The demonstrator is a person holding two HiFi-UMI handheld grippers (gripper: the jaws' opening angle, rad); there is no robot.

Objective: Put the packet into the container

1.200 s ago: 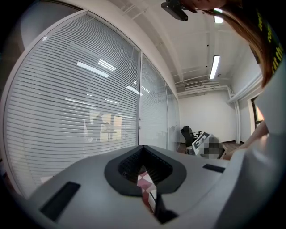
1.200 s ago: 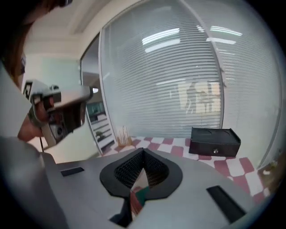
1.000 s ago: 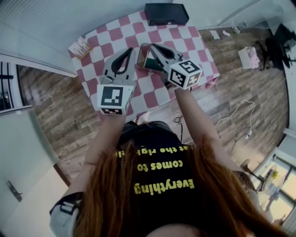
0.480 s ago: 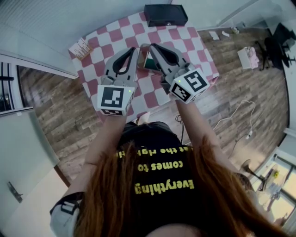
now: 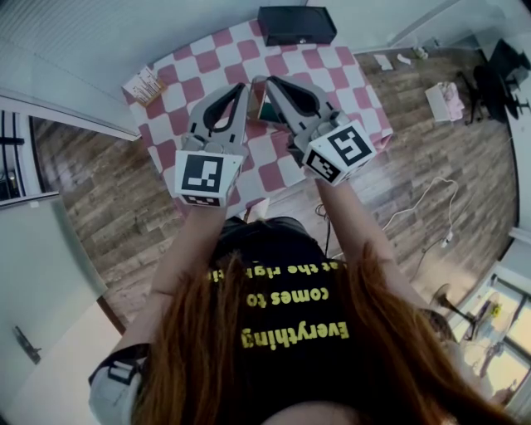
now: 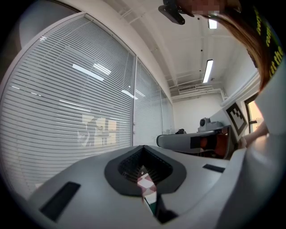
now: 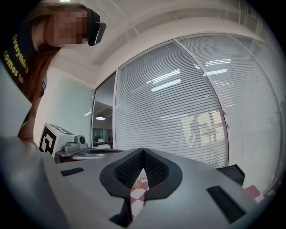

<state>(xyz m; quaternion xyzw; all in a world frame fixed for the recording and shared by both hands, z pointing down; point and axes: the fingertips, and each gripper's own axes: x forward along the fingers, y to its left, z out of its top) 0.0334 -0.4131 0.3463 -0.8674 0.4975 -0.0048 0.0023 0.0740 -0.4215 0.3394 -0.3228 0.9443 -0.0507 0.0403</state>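
Your right gripper (image 5: 268, 81) is closed on nothing, its jaws meeting tip to tip, and your left gripper (image 5: 242, 88) is closed and empty too. You hold both above the checkered tabletop (image 5: 332, 70), tips near each other, with the container (image 5: 266, 108) showing between them. The packet (image 5: 145, 85) lies well apart at the tabletop's left corner. A black box (image 5: 297, 25) sits at the far edge.

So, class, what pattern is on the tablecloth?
The tablecloth has pink and white checks, clearest in the head view.
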